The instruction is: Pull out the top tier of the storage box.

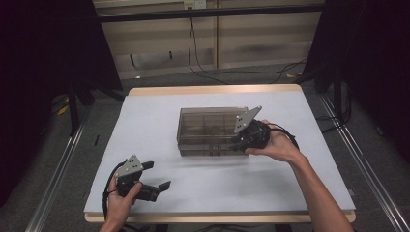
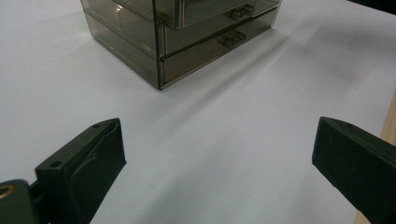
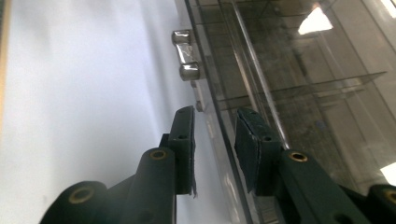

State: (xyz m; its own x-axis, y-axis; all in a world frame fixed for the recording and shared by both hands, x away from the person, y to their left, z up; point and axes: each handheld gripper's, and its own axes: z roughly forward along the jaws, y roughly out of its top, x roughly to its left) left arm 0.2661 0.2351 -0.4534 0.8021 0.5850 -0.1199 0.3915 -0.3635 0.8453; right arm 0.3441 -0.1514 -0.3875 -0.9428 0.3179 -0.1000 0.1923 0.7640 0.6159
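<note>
R gripper (image 3: 215, 123) straddles front edge of smoky clear-plastic drawer box (image 1: 205, 126) – jaws narrow, grip unclear. L gripper (image 1: 155, 176) idle on white table (image 1: 145, 121) – wide open.

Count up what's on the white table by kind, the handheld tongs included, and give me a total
Smoky clear plastic drawer box: 1
Handheld tongs: 2, the left tongs open over bare table, the right tongs at the box's front right corner
Total: 3
</note>
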